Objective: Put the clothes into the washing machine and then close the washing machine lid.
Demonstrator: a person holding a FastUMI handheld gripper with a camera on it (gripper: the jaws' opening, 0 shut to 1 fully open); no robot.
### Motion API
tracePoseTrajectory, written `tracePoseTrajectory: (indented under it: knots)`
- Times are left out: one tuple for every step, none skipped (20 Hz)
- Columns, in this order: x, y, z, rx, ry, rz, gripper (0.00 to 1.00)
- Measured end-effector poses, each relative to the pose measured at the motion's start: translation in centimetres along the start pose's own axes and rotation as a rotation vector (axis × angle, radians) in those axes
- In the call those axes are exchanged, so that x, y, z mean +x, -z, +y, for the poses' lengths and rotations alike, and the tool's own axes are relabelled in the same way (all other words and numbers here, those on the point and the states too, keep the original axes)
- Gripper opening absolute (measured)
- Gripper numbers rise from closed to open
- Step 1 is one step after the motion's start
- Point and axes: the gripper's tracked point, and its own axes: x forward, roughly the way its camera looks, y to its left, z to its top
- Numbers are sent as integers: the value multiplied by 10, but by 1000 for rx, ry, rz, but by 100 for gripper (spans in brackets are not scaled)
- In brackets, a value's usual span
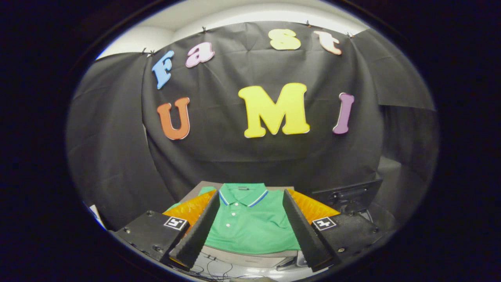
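Observation:
A folded green polo shirt (250,221) with a blue and white striped collar lies flat on a grey surface (199,185), collar pointing away from me. My gripper (250,199) is open, its two fingers spread wide on either side of the shirt and hovering above it. Nothing is between the fingers but air. A dark machine with a raised lid (348,192) stands just beyond the right finger.
The booth's black cloth wall (242,156) hangs close behind the shirt. Loose cables (219,266) run over a pale surface below the shirt's near edge.

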Motion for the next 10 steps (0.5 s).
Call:
tracePoseTrajectory:
  knots:
    - [15,8,6,-1,-6,27,100]
    - [29,14,11,-3,-7,53,100]
    - [42,23,14,-6,-1,84,100]
    - [55,32,17,-13,4,117,100]
    - [66,42,19,-25,13,150,100]
    - [76,50,21,-39,20,176,100]
    - [84,57,23,-44,24,195,100]
    - [91,65,25,-44,28,221,100]
    - [99,72,26,-41,34,241,100]
    - [105,79,25,-42,47,258,100]
